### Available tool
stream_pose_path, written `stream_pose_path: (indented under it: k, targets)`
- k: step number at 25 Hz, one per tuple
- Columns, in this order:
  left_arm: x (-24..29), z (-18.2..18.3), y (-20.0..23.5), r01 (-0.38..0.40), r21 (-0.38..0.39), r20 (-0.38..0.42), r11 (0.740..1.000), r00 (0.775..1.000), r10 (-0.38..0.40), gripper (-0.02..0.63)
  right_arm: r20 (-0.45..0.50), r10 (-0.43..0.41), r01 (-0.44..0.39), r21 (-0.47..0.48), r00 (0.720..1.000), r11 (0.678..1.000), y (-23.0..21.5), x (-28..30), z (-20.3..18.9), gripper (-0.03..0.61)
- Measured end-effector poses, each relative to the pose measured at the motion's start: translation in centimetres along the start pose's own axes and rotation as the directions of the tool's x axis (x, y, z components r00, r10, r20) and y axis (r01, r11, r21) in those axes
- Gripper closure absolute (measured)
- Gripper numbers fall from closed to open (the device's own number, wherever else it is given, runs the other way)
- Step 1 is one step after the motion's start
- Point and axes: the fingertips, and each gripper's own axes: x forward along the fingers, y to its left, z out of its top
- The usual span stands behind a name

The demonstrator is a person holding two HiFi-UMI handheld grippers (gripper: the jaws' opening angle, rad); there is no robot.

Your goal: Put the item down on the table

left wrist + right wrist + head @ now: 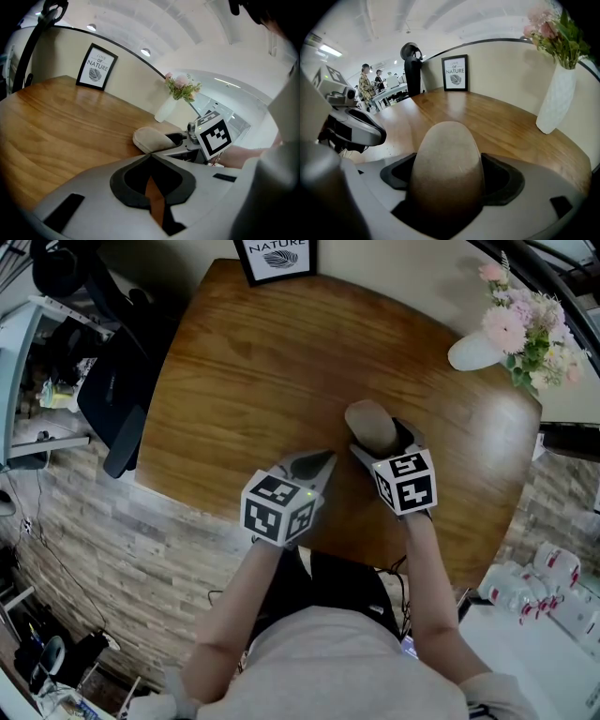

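We see right gripper (379, 444) jaws clamped on the beige slipper (367, 422), its long axis pointing at the tabletop (234, 381) far edge; left gripper (320, 463) jaws closed, empty, just beside.

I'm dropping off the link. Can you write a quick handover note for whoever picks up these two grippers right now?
Right gripper: shut on the beige item, whose rounded end sticks out past the jaws.
Left gripper: shut, nothing in it, beside the right one.
Both are over the near part of the wooden table. The vase and framed print stand at the far edge, apart from the grippers.
Done: item in grip, over the table. Whether it touches the wood cannot be told.
Left: lower it onto bare wood, open the right jaws, withdraw.
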Motion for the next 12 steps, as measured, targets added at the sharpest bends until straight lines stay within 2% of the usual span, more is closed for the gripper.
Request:
stream_pose_path:
  k: [6,12]
  targets:
    - [-0.2,0.1,-0.5,0.01,0.009,0.002,1.0,1.0,-0.01,0.6,0.047,-0.019,0.02,-0.005,0.999,1.0,0.0,-0.6,0.9,0.147]
    - [-1.2,1.3,-1.5,0.029,0.043,0.022,0.999,0.999,-0.03,0.6,0.136,-0.013,0.013,0.002,0.991,1.0,1.3,-3.2,3.4,0.149]
